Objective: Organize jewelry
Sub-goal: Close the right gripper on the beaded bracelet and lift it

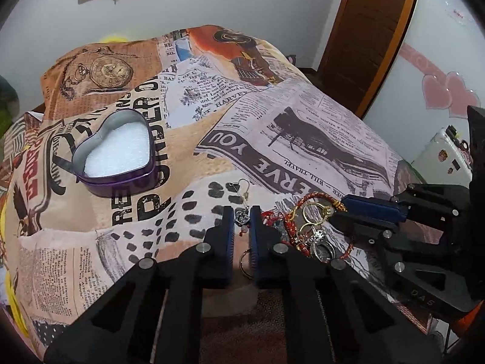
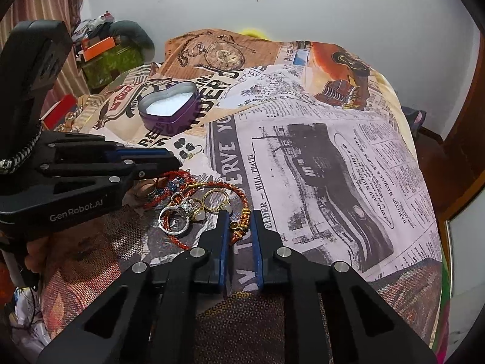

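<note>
A purple heart-shaped tin [image 1: 116, 154] with white foam inside stands open on the printed cloth, also in the right wrist view [image 2: 169, 110]. A jewelry pile [image 1: 315, 230] of red braided bracelets, gold and silver rings lies near the front edge [image 2: 197, 209]. My left gripper [image 1: 242, 216] is closed on a silver charm earring [image 1: 241, 214] whose hook [image 1: 244, 186] lies ahead. My right gripper [image 2: 239, 221] has its jaws narrowly apart around the beaded end of the red and gold bracelet [image 2: 242, 221], resting on the cloth.
A newspaper-print cloth [image 1: 303, 139] covers the raised surface. Another earring [image 2: 191, 151] lies beyond the left gripper. A wooden door [image 1: 369, 30] stands at the right, cluttered boxes [image 2: 106, 57] at the far left, and a wall behind.
</note>
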